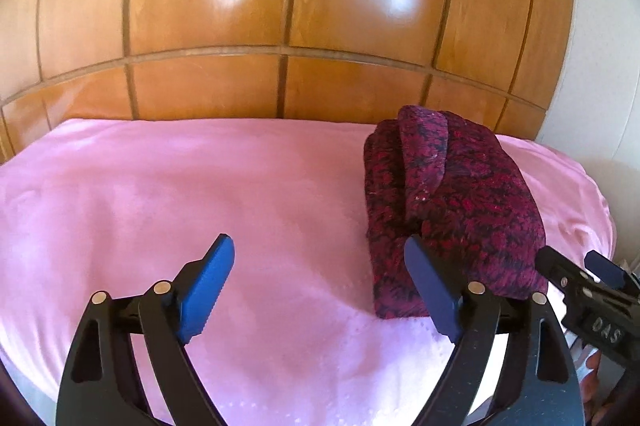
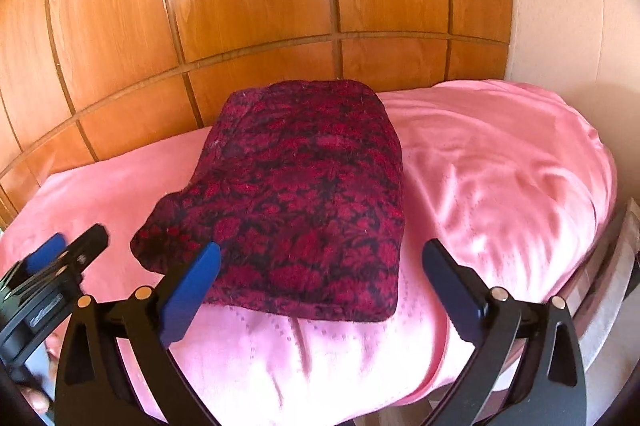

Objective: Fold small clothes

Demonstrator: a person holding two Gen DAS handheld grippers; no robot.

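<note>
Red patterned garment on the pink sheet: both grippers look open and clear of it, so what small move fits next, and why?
Probably draw both grippers back and leave it. The red patterned garment lies as a compact folded bundle on the pink sheet; the left gripper and right gripper stand open and empty. Only the strip draped over its top might want tucking.
</note>
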